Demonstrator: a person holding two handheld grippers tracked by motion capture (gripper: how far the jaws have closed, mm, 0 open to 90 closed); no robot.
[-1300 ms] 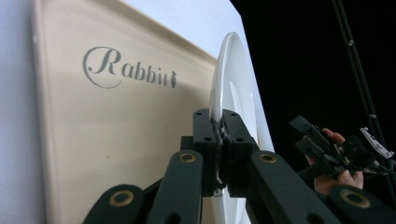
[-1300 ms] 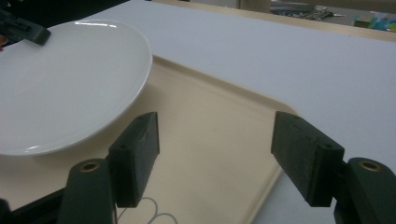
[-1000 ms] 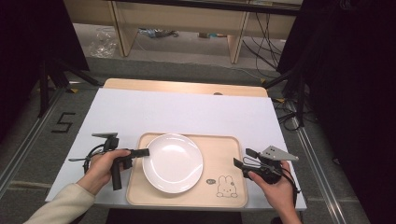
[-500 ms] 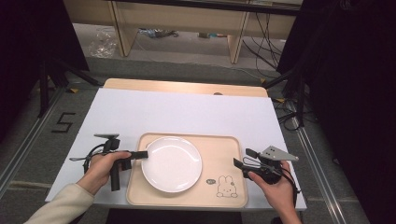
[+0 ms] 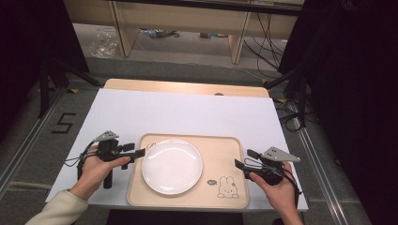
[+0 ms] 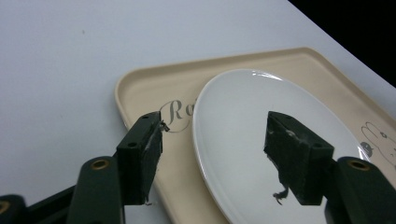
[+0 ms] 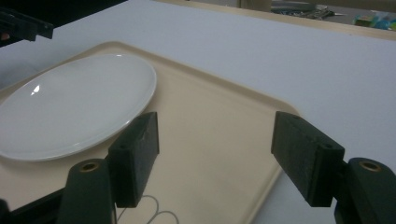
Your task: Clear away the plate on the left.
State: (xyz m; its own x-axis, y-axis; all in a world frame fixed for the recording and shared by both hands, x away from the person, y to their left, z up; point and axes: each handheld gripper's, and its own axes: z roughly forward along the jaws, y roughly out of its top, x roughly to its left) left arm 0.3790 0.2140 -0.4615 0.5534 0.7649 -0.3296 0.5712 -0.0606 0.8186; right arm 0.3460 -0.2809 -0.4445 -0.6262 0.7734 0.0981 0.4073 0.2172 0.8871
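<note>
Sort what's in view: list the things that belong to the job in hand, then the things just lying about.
Job in hand:
white plate
beige tray under the plate
left tool, jaws just opened, nothing between them
right tool, open at the tray's right edge

Lying about:
white table cover
clutter on the floor beyond the table

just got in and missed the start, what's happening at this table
A person holds a two-jaw gripper in each hand at a white-covered table. A white plate lies on a beige tray printed with a rabbit drawing. The left gripper is at the plate's left rim; its jaws have just been opening and now stand apart, their pads off the plate, so the plate has been let go. The right gripper hovers open at the tray's right edge, holding nothing.
</note>
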